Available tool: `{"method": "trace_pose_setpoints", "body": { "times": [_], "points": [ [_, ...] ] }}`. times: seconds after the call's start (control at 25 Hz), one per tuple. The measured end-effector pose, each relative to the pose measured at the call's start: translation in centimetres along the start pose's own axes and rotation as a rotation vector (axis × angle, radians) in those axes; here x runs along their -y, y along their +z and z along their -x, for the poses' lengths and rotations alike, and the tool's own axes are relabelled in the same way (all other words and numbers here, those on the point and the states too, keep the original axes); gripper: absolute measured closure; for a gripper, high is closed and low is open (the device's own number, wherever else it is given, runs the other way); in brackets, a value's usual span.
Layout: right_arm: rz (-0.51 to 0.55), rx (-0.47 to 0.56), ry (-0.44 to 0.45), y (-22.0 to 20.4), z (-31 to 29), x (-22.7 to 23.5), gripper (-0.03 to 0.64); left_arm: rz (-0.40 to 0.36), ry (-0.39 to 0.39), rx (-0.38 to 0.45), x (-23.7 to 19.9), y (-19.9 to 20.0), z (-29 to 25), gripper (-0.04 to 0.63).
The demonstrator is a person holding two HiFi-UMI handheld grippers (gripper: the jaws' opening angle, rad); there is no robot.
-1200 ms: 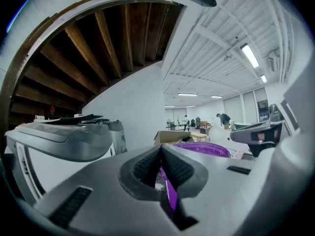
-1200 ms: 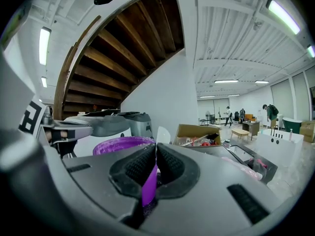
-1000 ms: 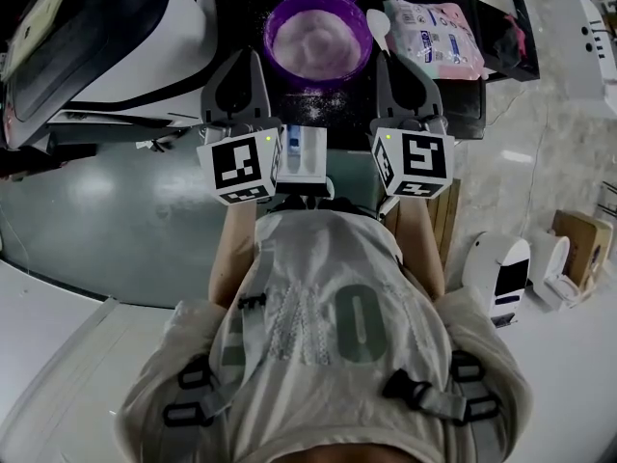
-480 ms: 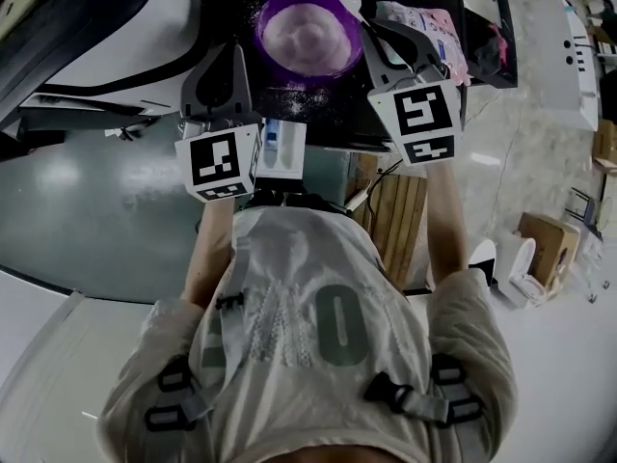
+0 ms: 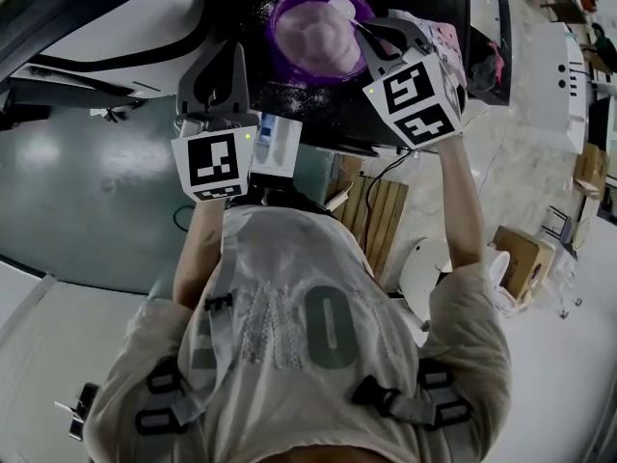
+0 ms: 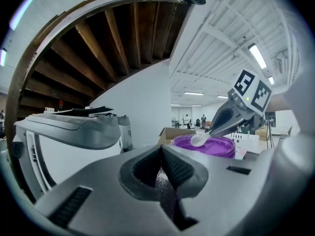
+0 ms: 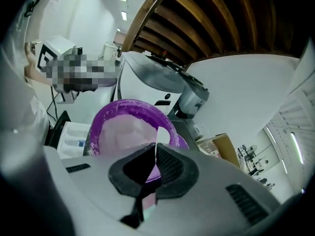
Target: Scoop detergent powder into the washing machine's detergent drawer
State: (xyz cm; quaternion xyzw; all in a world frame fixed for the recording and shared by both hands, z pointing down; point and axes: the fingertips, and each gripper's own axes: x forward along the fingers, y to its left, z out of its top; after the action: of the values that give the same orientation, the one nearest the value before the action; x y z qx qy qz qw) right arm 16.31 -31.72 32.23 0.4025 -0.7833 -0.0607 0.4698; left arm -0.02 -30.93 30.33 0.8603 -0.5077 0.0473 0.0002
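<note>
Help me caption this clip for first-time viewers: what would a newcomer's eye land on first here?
The purple bowl of pale powder, top centre of the head view, stands out most. Next comes the right gripper, shut on a white spoon held over that bowl. The left gripper sits shut and empty to the bowl's left, with a white drawer lower down between the two grippers.

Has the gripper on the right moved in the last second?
Yes. The right gripper has gone forward to the round purple plastic bowl; its white plastic spoon is now over the powder.
</note>
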Motion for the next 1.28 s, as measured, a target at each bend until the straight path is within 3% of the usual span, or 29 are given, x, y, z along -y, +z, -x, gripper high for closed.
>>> {"method": "trace_pose_setpoints", "body": {
  "times": [0.52,0.84,1.04,1.28],
  "points": [
    [0.132,-0.233,0.197,-2.2,-3.1,-1.8,0.606,0.026,0.037,-0.027,-0.7,-1.9,0.6,0.574],
    [0.174,-0.323,0.315,-2.0,-2.9,-2.4,0.606,0.037,0.072,-0.031,-1.7,-2.1,1.3,0.574],
    [0.122,-0.343,0.376,-2.0,-2.6,-3.1,0.606,0.035,0.089,-0.031,-2.2,-2.1,1.5,0.574],
    [-0.066,-0.350,0.463,-1.5,-2.0,-3.5,0.606,0.031,0.112,-0.039,-2.6,-2.0,1.5,0.574]
  ]
}}
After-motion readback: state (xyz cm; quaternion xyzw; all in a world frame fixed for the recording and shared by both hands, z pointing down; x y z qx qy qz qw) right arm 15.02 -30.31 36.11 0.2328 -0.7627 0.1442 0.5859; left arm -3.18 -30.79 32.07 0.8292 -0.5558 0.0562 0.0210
